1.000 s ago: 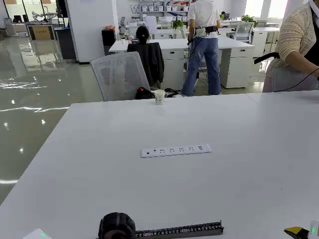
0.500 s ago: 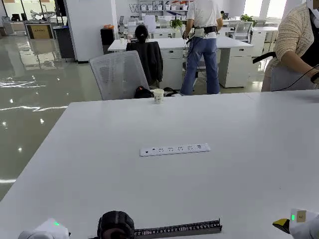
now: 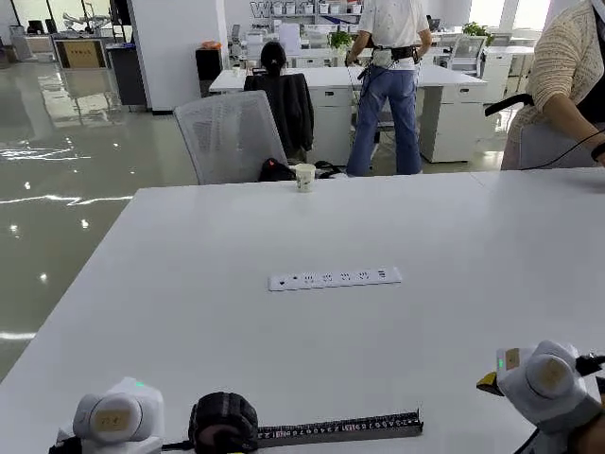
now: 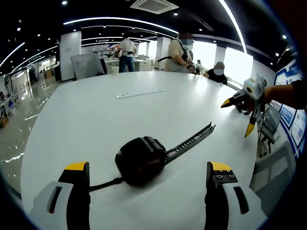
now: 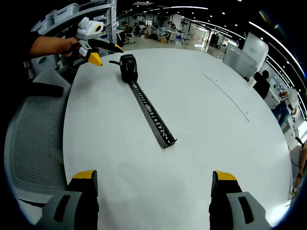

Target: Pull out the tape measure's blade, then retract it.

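A black tape measure (image 3: 223,423) lies on the white table (image 3: 189,312) near its front edge, and a short length of its dark blade (image 3: 340,428) stretches flat to the right. In the left gripper view my left gripper (image 4: 147,166) is open, its jaws standing either side of the case (image 4: 140,159) and a little short of it. My right gripper (image 5: 155,175) is open too, pointing down the blade (image 5: 152,116) from just past its tip. Neither gripper touches the tape.
A white power strip (image 3: 334,279) lies mid-table and a paper cup (image 3: 304,177) stands at the far edge. Behind the table are a grey mesh chair (image 3: 230,137) and other desks with people. A person in a cream sweater (image 3: 562,66) stands at the right.
Both grippers have risen into the head view from its bottom edge, left beside the case and right at the lower right. The tape measure and its blade have stayed put.
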Demonstrator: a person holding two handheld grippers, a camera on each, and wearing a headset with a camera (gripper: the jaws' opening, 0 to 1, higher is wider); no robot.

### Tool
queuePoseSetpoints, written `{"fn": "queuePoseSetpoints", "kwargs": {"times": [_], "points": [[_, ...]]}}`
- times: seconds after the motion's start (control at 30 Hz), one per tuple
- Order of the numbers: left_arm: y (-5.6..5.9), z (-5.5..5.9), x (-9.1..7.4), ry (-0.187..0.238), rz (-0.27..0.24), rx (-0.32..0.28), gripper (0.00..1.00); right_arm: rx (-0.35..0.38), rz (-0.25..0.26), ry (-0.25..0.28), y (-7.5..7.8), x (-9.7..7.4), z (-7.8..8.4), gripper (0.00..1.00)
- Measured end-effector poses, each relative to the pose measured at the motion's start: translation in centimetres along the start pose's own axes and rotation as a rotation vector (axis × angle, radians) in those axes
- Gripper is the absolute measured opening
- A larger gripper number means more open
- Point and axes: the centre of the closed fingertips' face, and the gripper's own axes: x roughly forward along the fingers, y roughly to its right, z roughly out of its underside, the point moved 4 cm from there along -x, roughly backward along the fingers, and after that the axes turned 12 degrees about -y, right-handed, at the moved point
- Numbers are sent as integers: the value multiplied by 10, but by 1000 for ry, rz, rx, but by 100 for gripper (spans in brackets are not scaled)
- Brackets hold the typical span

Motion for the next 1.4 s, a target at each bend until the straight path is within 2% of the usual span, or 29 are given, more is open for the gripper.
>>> {"fn": "queuePoseSetpoints", "kwargs": {"times": [0.03,0.07,0.13,0.23,0.37,0.53,0.67,0.7,0.9,1.0,1.1,1.17,1.23,1.4], "points": [[-2,2,2,-22,-10,-13,99,-9,-4,0,3,1,-3,99],[-3,2,3,-20,-12,-31,99,-14,-6,-2,5,1,-5,99],[-5,0,5,2,-17,-64,99,-30,-8,-2,9,5,-10,99],[-7,0,11,6,-17,-83,99,-52,-28,-8,12,9,-16,99],[-5,0,20,17,-22,-101,99,-101,-31,-37,17,17,-23,99],[-4,-7,27,61,-29,-135,99,-127,-50,-59,22,26,-31,99],[-1,-11,33,89,-44,-124,99,-164,-65,-100,26,38,-30,99],[-1,-11,34,78,-56,-112,99,-174,-68,-105,26,40,-31,99],[3,-10,41,86,-57,-131,99,-187,-86,-111,29,49,-38,99],[0,-7,45,88,-81,-134,99,-178,-98,-113,29,52,-40,99],[-2,-2,49,76,-100,-139,99,-197,-105,-114,29,54,-41,92],[-2,-1,49,75,-109,-145,99,-202,-105,-119,30,57,-43,91],[-2,-3,49,105,-115,-152,99,-206,-122,-121,29,58,-43,89],[2,-4,49,119,-121,-150,99,-224,-133,-123,30,60,-44,74]]}}
